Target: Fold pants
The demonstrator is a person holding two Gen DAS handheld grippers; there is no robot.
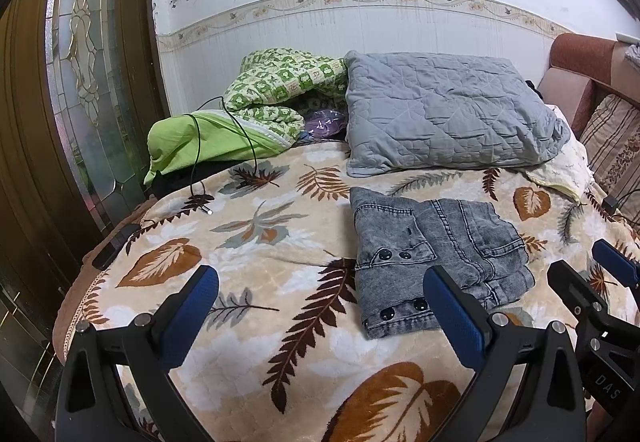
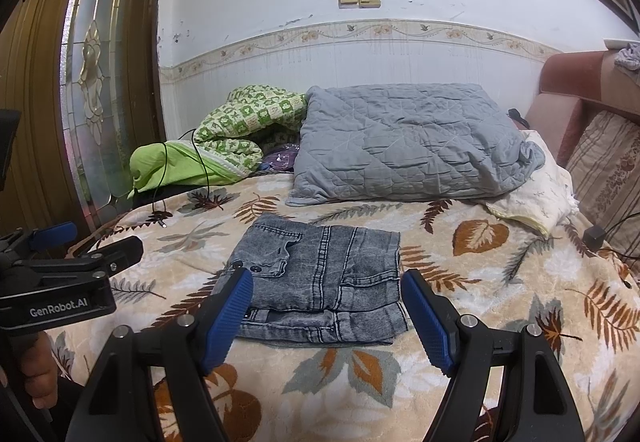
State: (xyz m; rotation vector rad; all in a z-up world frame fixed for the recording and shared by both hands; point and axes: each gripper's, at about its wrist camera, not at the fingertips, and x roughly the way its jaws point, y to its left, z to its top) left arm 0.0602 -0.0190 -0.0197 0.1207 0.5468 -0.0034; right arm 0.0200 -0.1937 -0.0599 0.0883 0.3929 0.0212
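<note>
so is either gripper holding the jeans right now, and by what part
Nothing is held. The left gripper and right gripper both have open jaws with nothing between them, and the folded jeans lie free on the leaf-print blanket.

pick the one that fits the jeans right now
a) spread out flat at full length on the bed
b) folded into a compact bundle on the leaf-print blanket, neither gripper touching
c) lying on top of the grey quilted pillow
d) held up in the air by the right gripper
b: the jeans lie folded on the leaf-print blanket, in front of the grey quilted pillow, with the right gripper and left gripper both open and empty.
</note>
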